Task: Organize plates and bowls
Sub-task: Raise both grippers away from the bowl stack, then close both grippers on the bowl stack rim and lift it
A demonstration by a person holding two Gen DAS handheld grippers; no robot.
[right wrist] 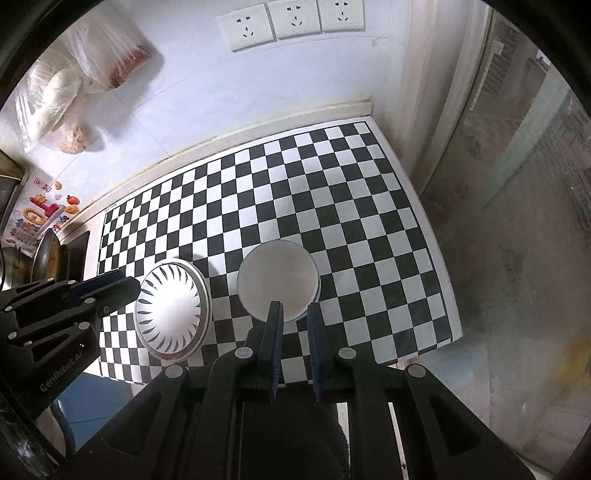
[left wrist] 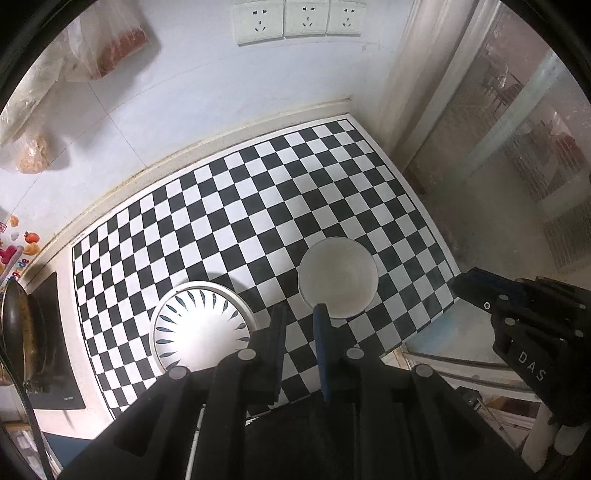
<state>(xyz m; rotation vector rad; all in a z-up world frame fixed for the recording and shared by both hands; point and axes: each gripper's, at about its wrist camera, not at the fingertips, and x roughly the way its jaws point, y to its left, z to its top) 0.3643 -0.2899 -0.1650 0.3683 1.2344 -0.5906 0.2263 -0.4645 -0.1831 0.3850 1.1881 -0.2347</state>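
A white bowl with blue leaf marks (left wrist: 201, 326) (right wrist: 171, 308) sits on the checkered mat (left wrist: 258, 206) (right wrist: 258, 192), near its front left. A plain white bowl (left wrist: 338, 277) (right wrist: 277, 280) sits to its right. My left gripper (left wrist: 300, 314) is open and empty, hovering above the mat between the two bowls; it also shows in the right wrist view (right wrist: 118, 286) beside the patterned bowl. My right gripper (right wrist: 294, 310) is open and empty, just in front of the plain bowl's near rim; it shows in the left wrist view (left wrist: 476, 288) at the mat's right edge.
A tiled wall with sockets (left wrist: 299, 18) stands behind the mat. Plastic bags of food (right wrist: 74, 85) hang at the left. A dark pan (left wrist: 16, 332) on a stove is at the far left. A glass door (right wrist: 517, 184) stands to the right.
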